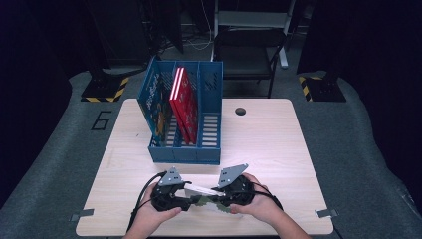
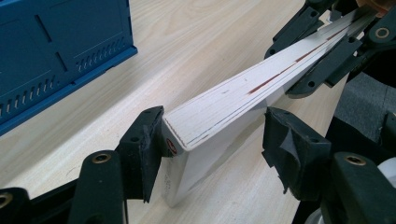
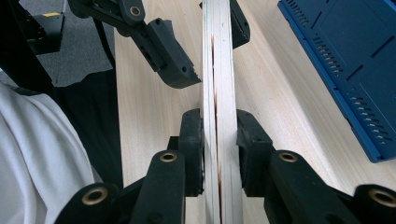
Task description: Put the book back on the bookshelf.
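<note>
A book (image 2: 219, 109) is held just above the near edge of the bench (image 1: 278, 144), page edges turned up. Its right end is pinched between the jaws of the right hand-held gripper (image 3: 219, 135). The left hand-held gripper (image 2: 212, 140) is spread around the left end: one pad touches the cover, the other stands apart. A blue file rack (image 1: 209, 89) with red books (image 1: 183, 102) stands farther back.

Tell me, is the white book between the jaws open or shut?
Shut: the white book shows its pages pressed flat together, clamped in the right gripper.
</note>
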A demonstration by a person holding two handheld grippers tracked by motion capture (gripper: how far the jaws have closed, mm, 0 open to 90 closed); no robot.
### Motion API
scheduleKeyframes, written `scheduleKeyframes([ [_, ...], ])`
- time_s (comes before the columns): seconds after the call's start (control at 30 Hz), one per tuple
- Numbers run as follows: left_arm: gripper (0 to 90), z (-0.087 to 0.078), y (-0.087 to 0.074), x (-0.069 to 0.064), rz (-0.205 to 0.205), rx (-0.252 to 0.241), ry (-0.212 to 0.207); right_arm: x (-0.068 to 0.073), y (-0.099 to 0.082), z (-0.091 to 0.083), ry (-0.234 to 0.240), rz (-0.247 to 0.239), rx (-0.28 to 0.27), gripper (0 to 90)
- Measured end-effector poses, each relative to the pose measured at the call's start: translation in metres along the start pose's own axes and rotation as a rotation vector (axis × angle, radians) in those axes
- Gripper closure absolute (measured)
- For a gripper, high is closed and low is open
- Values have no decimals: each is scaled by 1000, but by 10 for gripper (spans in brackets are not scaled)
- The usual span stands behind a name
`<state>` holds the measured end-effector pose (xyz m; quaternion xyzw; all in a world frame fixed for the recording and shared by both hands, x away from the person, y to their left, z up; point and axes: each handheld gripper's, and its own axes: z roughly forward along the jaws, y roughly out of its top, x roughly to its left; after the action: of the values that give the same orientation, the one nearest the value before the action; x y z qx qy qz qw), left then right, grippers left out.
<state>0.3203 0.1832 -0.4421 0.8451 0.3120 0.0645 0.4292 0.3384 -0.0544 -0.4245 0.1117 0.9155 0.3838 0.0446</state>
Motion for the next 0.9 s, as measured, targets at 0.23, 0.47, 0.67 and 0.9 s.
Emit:
scheduleKeyframes([
  [0.23,394,-1,0,0,-3,1,-5,0,-2,-6,-3,14,-24,672],
  [0.47,397,-1,0,0,-5,-1,-7,0,-22,-18,-26,68,-24,630],
  [0.67,410,-2,-1,0,-12,-2,-6,0,-46,-36,-46,114,-51,616],
  [0.9,419,-2,-1,0,-7,-6,1,0,-67,-45,-48,171,-71,615],
])
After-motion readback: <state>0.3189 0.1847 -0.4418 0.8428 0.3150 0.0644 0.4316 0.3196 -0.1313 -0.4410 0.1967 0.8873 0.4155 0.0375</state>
